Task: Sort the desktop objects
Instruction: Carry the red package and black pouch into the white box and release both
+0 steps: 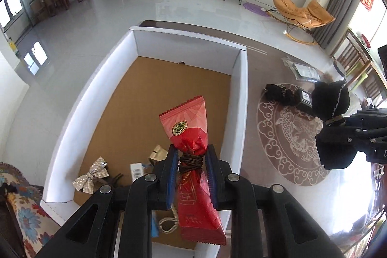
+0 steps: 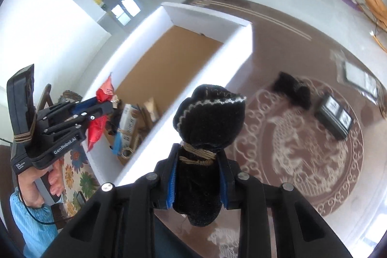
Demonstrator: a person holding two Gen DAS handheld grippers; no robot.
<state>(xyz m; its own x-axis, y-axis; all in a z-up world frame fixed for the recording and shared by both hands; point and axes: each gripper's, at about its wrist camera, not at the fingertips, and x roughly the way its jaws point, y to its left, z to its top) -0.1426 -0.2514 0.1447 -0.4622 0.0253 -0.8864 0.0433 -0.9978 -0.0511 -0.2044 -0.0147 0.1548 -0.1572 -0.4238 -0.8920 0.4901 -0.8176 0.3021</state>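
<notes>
My left gripper [image 1: 191, 152] is shut on a red foil packet [image 1: 189, 127], pinching it at the waist where brown cord is wound round it. It hangs over the open white-walled cardboard box [image 1: 186, 40]. My right gripper [image 2: 197, 155] is shut on a black sock bundle [image 2: 210, 117] tied with tan cord, above the table just right of the box's wall [image 2: 193, 98]. In the left wrist view the right gripper [image 1: 337, 123] and its black sock bundle [image 1: 331, 98] show at the right. The right wrist view shows the left gripper [image 2: 107, 103] with the red packet [image 2: 95, 131], held in a hand [image 2: 31, 185].
In the box lie a silver bow [image 1: 90, 177], a small white carton [image 1: 136, 169], a gold piece [image 1: 158, 154] and a bead string [image 1: 169, 221]. On the brown cloth's round fish pattern [image 2: 302, 144] sit another dark bundle [image 2: 292, 88] and a black case [image 2: 335, 115]. Clear packets [image 1: 303, 69] lie farther back.
</notes>
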